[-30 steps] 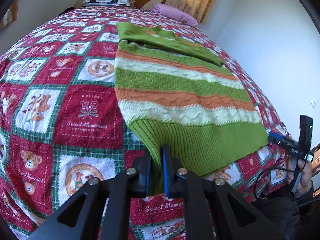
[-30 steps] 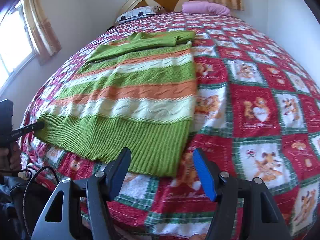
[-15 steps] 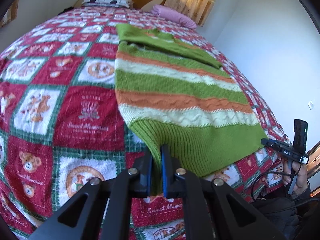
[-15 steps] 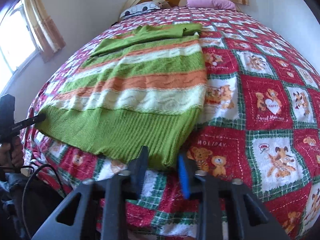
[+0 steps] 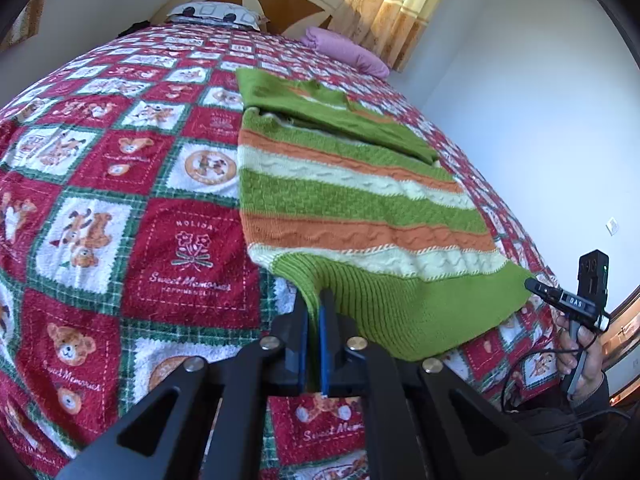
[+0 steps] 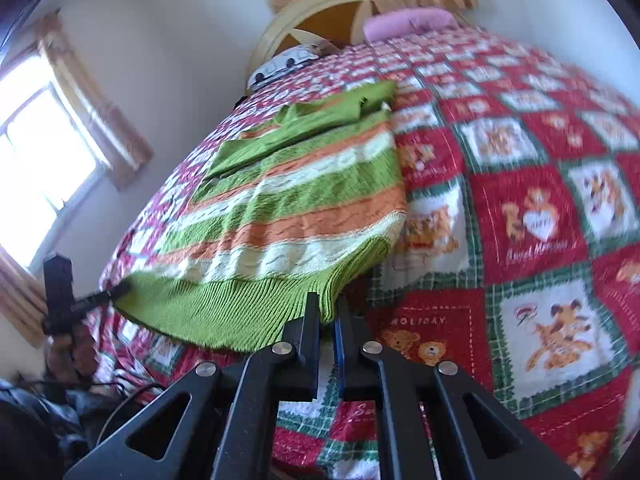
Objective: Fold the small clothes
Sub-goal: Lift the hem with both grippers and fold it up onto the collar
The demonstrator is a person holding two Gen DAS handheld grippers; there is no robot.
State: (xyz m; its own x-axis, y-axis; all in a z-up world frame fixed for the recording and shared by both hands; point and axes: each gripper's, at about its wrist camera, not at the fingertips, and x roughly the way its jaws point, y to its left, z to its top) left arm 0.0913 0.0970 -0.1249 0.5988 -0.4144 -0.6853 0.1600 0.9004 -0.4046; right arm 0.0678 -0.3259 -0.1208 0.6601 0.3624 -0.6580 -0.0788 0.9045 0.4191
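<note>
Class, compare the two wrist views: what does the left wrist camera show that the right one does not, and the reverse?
Left wrist only: the left gripper shut on one hem corner, and a white wall switch plate.
Right wrist only: the right gripper shut on the other corner, and a bright window.
Both: the green, orange and cream striped knitted sweater on the red teddy-bear patchwork bedspread, and a pink pillow.

right gripper has just been closing, jaws now pinched on the ribbed green hem corner of the striped sweater, lifting it off the quilt. sleeves folded across the top. other gripper holds the hem's far corner at left. picture blurred.
</note>
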